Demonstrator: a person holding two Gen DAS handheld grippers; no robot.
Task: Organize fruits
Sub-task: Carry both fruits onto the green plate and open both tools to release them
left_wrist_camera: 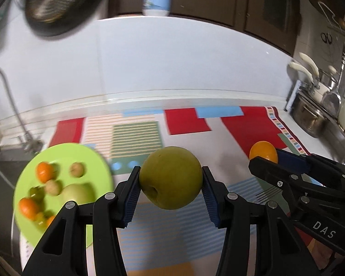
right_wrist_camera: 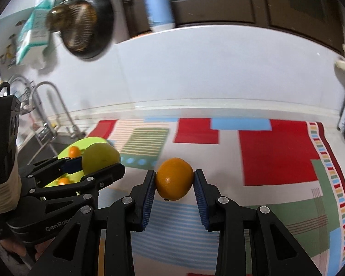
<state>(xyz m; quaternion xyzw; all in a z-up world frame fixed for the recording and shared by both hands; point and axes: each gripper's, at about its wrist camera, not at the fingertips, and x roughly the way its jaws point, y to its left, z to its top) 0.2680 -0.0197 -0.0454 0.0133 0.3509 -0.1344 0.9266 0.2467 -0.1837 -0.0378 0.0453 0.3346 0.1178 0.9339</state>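
Observation:
My left gripper is shut on a green apple, held above a patterned mat. A lime-green plate lies lower left with several small oranges and green fruits on it, among them a small orange. My right gripper is shut on an orange over the same mat. In the left wrist view the right gripper shows at the right with the orange. In the right wrist view the left gripper holds the apple in front of the plate.
A sink and faucet lie left of the plate. A dark pan hangs on the white backsplash, and a blue-and-white bottle stands on the ledge above. Steel pots sit at the right end of the counter.

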